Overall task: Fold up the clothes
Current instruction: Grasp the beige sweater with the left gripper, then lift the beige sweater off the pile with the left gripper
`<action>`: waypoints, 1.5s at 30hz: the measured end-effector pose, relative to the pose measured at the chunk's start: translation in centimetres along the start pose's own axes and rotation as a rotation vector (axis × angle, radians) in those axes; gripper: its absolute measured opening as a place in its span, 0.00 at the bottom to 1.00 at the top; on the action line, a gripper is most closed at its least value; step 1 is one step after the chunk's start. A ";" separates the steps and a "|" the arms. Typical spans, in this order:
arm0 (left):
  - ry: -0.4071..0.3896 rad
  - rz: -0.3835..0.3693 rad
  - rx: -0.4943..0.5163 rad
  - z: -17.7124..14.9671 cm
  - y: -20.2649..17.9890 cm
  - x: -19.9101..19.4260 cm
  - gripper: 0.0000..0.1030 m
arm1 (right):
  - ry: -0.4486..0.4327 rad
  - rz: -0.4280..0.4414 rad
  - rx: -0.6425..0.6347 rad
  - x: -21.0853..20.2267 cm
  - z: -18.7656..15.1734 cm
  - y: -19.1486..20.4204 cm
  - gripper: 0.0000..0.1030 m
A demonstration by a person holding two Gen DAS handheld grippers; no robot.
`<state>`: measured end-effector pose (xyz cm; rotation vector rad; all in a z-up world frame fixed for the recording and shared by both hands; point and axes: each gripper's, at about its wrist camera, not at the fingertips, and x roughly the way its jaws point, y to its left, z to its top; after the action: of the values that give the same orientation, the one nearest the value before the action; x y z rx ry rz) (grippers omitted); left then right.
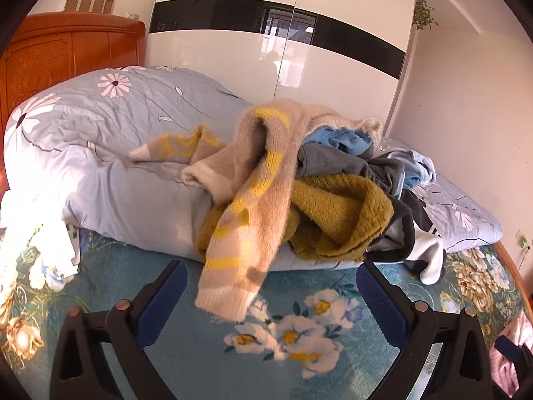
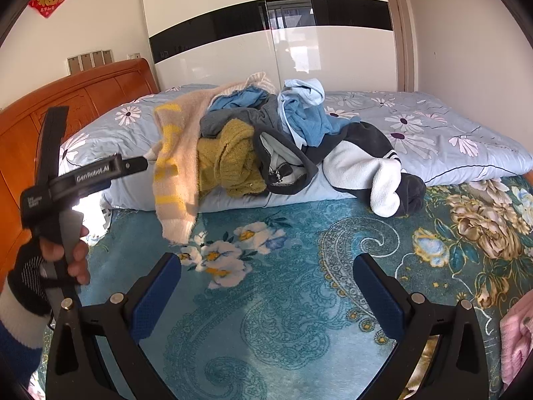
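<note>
I hold my left hand-held gripper (image 1: 269, 300) and my right hand-held gripper (image 2: 266, 286) wide apart in the jaws, both empty, above the teal floral bedspread (image 2: 283, 316). The tangled heap of clothes (image 2: 266, 140) lies ahead on the folded pale blue daisy-print quilt (image 2: 433, 126). The fuzzy beige sweater with yellow stripes (image 1: 246, 206) hangs off it towards me, over the mustard knitted jumper (image 1: 339, 213). If I pull that sleeve, I judge the jumper could snag and drag the whole heap down; the loose knit could also slip from a shallow grip.
</note>
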<state>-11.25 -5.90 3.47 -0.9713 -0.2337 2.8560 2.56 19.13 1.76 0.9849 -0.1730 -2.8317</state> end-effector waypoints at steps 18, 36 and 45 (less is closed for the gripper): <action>-0.038 0.103 0.025 8.7 -0.3 5.2 1.00 | 0.024 0.002 -0.002 1.2 0.2 -0.6 1.00; -0.018 0.091 -0.081 12.2 1.1 8.4 0.15 | 0.049 -0.010 0.009 0.9 -0.9 -1.4 1.00; -0.325 -0.083 -0.180 17.9 1.2 -3.3 0.13 | 0.052 -0.025 0.023 -0.4 -1.5 -1.8 1.00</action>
<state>-19.72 -9.51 19.20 -0.5001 -0.5538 2.9386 3.61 20.92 0.57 1.0722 -0.1886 -2.8292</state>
